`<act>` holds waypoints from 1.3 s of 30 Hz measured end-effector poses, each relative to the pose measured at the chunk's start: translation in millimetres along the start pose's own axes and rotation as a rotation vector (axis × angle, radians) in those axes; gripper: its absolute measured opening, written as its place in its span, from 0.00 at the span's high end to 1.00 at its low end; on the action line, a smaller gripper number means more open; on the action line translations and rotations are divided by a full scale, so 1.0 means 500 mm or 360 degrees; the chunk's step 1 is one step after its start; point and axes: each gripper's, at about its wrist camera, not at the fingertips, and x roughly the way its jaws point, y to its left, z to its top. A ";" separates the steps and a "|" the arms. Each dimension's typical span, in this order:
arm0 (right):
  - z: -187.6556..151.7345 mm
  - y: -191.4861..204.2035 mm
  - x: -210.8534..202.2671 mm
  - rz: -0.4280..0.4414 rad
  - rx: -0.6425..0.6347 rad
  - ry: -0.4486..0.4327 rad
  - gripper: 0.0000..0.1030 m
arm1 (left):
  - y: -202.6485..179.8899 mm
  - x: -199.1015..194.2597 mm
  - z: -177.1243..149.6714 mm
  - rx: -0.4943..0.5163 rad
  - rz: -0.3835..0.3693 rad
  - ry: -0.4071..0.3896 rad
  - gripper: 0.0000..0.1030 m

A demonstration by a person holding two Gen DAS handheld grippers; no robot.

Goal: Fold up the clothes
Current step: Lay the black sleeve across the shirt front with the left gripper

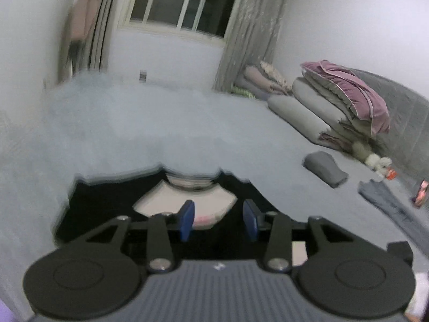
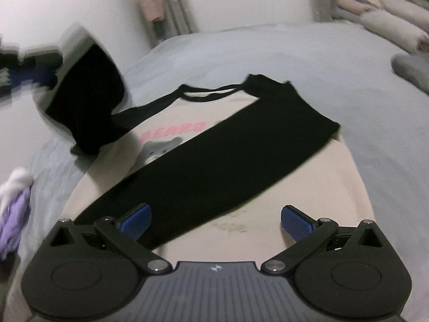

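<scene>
Raglan tee (image 2: pixel 268 161) flat on bed (image 2: pixel 321 59), one black sleeve (image 2: pixel 228 161) across the chest. My left tongs (image 1: pixel 218 220) part open, empty; right tongs (image 2: pixel 215 221) wide, empty. Soft, light, floppy: I'd pinch the other sleeve (image 2: pixel 88 102) by its cuff, left of the collar.

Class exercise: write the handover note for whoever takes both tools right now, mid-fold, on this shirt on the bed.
Left tool: open, empty, above the shirt's collar end.
Right tool: open, empty, over the hem end.
Shirt: cream with black sleeves, flat on the bed.
Done: one black sleeve folded diagonally across the front.
Left: other sleeve, raised and blurred, then fold the body.
</scene>
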 end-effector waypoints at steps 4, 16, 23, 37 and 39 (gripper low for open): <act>0.012 -0.026 0.006 0.0028 0.0101 0.0001 0.00 | 0.072 0.001 -0.021 -0.0139 0.0058 -0.0007 0.61; 0.019 -0.035 0.012 0.0219 0.0249 -0.0023 0.06 | 0.215 0.033 -0.093 -0.0349 0.0292 0.0071 0.60; 0.008 -0.002 0.024 0.0264 0.0177 0.0045 0.23 | 0.241 0.052 -0.123 -0.0365 0.0427 0.0106 0.60; -0.004 0.064 0.021 0.0169 -0.0066 -0.0100 0.44 | 0.224 0.068 -0.140 -0.0221 0.0576 0.0123 0.60; -0.004 0.073 0.013 0.0134 -0.0122 -0.0155 0.44 | 0.227 0.068 -0.141 -0.0226 0.0584 0.0128 0.60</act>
